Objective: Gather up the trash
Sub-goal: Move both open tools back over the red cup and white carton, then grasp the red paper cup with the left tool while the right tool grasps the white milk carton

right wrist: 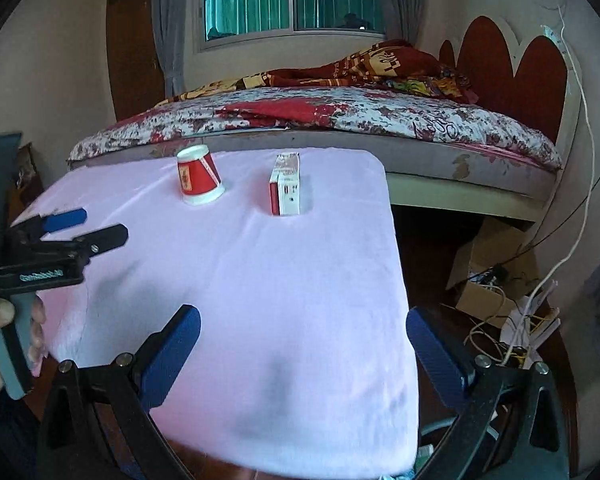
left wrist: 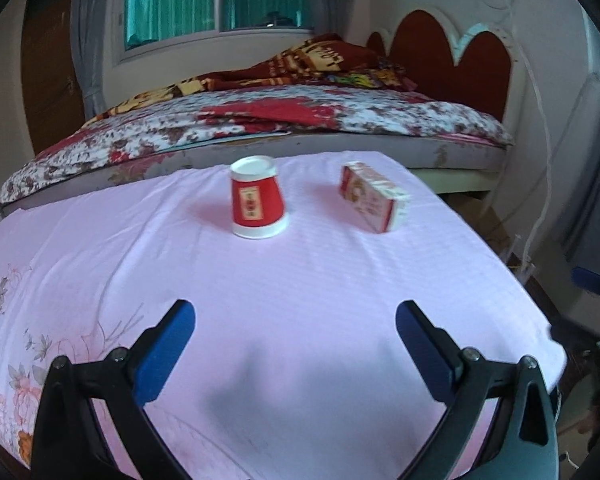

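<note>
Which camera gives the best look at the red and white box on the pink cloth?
The left wrist view: the box sits larger and angled, showing its printed red face and a white end. The right wrist view shows the box smaller, nearly end-on, mostly its white end and a thin red side.

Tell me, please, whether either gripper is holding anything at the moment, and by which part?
Nothing is held: left gripper and right gripper are both open over the pink cloth.

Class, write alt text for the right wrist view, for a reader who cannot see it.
An upside-down red paper cup and a red-and-white carton sit apart on a pink cloth. The open right gripper hovers nearer; the left gripper enters beside it.
</note>
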A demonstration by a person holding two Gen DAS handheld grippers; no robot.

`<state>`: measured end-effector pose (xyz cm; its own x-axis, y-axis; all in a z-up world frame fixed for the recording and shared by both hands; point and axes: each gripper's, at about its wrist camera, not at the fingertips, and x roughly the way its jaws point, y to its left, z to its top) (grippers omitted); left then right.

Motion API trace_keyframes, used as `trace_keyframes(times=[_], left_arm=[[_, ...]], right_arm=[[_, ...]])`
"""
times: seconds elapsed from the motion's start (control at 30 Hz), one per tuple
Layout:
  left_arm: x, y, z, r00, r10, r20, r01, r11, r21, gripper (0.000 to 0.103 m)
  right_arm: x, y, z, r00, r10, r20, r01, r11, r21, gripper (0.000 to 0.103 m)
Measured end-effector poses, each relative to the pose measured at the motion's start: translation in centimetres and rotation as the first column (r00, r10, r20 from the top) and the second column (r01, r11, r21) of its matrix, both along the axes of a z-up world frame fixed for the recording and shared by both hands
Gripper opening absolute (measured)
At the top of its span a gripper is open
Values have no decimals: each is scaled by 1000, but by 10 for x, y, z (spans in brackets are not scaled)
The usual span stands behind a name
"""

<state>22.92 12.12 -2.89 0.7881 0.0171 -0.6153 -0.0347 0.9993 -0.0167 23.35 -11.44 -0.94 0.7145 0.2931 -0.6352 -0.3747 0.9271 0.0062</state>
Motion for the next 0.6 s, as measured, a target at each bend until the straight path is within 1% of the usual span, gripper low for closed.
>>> trace_keyframes(times=[0.07,0.1,0.23,0.3,0.43,0.53,0.6], left_arm=[[13,10,-4,1000,18,-3,-18,1000,-20,101],[22,14,-5,999,33,-10,-33,999,-21,101],[50,18,-5,999,39,-19,-39,999,-21,99],[67,18,-8,999,40,-23,-40,999,-6,98],[95,21,-20,998,33,-61,-34,999,-21,88],[113,23,-26,997,33,-69,-35,999,-26,87],[122,25,-27,997,42,-69,-44,999,-29,87]], right_arm=[[12,3,1,1000,-29,-6,29,999,-27,103],[19,4,2,999,-35,-5,34,999,-22,103],[61,20,-3,999,-20,-43,19,1000,-23,103],[79,31,-8,998,-11,-60,9,1000,-24,103],[112,50,-18,997,6,-78,-9,999,-34,102],[136,63,-26,995,21,-95,-24,999,-33,96],[152,71,-31,994,30,-107,-33,999,-33,90]])
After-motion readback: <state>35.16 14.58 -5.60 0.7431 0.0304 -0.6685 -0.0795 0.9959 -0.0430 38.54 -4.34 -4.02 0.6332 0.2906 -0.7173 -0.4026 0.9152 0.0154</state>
